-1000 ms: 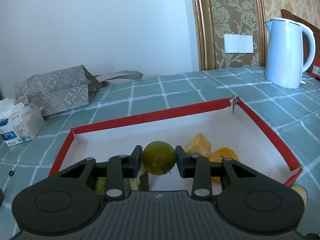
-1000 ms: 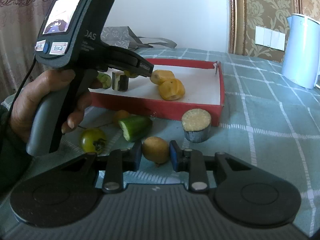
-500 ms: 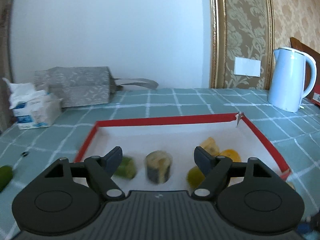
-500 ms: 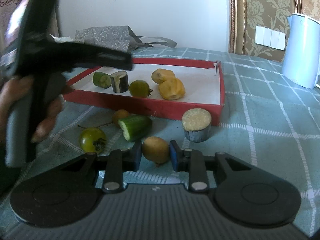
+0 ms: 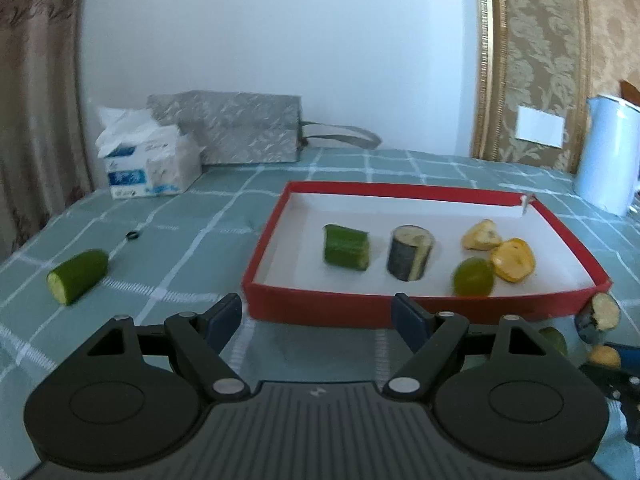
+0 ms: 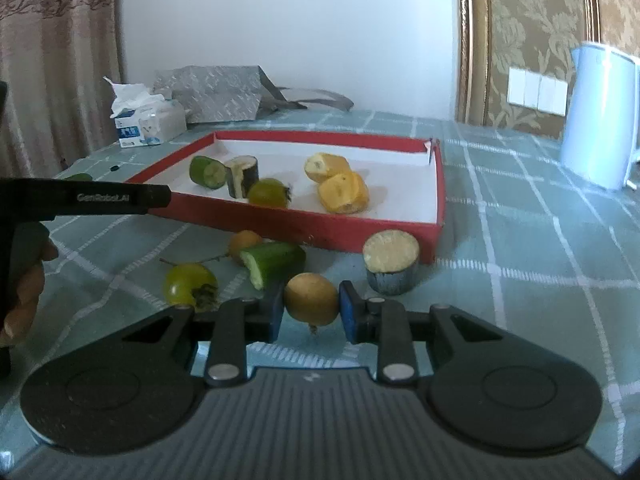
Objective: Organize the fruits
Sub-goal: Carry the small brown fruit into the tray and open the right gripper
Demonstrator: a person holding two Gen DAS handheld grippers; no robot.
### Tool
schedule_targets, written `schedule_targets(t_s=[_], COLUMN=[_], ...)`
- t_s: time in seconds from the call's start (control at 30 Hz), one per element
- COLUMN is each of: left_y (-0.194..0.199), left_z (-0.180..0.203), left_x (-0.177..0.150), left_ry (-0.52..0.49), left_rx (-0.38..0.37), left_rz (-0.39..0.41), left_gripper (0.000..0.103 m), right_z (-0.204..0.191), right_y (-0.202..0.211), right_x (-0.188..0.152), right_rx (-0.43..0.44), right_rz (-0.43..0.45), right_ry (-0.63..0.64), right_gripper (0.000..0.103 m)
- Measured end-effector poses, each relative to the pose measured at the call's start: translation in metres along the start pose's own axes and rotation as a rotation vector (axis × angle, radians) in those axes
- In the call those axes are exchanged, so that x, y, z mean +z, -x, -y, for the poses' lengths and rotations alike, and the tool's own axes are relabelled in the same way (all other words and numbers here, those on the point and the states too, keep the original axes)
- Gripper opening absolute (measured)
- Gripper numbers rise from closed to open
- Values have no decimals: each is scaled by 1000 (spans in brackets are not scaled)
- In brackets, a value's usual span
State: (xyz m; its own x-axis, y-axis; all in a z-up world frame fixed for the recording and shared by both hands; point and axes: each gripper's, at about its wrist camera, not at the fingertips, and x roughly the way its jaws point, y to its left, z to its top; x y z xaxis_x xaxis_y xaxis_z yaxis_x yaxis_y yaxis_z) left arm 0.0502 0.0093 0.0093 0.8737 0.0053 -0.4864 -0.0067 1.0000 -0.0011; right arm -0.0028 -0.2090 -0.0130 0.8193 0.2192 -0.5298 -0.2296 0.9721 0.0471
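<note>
Left wrist: left gripper (image 5: 318, 320) empty, jaws opening, short of red tray (image 5: 416, 307); green fruit (image 5: 473, 277) lies inside tray by yellow pieces (image 5: 513, 260). Right wrist: right gripper (image 6: 311, 311) clamped on yellow-brown fruit (image 6: 311, 298), outside tray (image 6: 296, 225).

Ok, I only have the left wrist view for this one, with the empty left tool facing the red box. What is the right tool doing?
Observer: The right tool is shut on a small round yellowish fruit, low over the cloth.
Operator: Is anything else outside the box on that side?
Observer: Yes, a green tomato lies on the cloth, apart from the red box.
Operator: Only that?
Observer: No, a cut cucumber piece lies just in front of a small orange fruit.
</note>
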Motion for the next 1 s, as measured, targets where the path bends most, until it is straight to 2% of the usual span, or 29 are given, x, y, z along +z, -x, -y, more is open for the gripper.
schedule_targets(t_s=[0.3,0.53,0.7,1.0], left_y=[-5,-5,-6,-10], left_z=[-7,-5,-4,-3], left_x=[-1,-2,-2,-1], left_ry=[30,22,15,9], left_rx=[1,-6,-7,-29], left_rz=[-42,-44,-51,-64], left_gripper=[82,82,82,82], right_z=[-1,4,10,10], right_y=[21,19,-15,-70], right_x=[11,51,75,88], right_rx=[-37,-100,-130,-162], right_rz=[72,137,94,-13], right_ry=[4,41,33,33], right_gripper=[28,28,28,28])
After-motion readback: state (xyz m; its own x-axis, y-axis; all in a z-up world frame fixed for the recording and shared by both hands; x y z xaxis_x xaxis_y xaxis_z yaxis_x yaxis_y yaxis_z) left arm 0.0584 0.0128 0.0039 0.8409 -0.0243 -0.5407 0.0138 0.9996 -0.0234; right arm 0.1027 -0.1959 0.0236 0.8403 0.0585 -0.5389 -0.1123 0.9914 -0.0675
